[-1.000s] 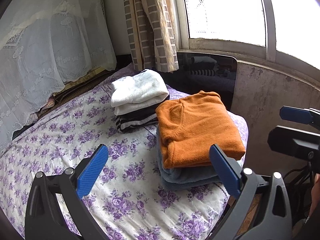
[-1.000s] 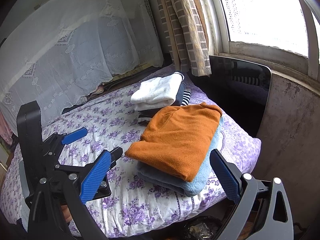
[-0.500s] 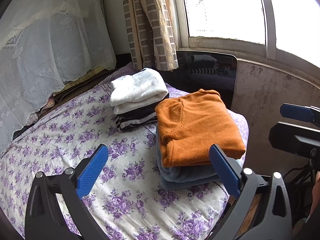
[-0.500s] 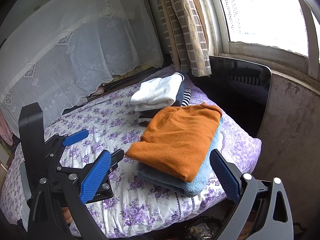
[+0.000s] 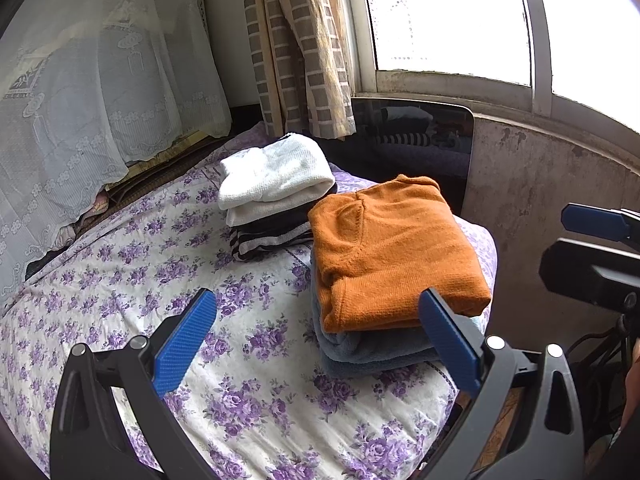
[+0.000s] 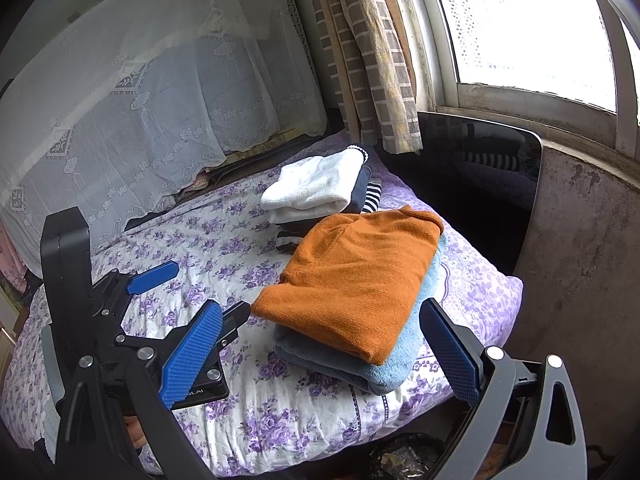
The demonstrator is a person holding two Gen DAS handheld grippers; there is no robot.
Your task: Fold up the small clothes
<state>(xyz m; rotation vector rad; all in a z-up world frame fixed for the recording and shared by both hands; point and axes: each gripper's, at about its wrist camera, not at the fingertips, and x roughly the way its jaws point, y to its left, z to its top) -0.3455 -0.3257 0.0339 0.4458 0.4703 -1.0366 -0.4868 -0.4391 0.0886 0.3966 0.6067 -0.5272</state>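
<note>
A folded orange sweater lies on top of a folded blue garment near the bed's corner. Behind it is a second pile: a folded white garment over dark and striped clothes. My left gripper hovers open just before the orange pile, holding nothing; in the right wrist view the left gripper is over the sheet to the pile's left. My right gripper is open and empty in front of the pile, and the right gripper's blue pad shows at the right edge of the left wrist view.
The bed has a purple-flowered sheet. A lace net hangs at the back left and a checked curtain by the window. A dark glossy panel and a stained concrete wall bound the bed's right side.
Almost nothing differs. Both views drift very slightly, the piles stay as they were, and both grippers stay open.
</note>
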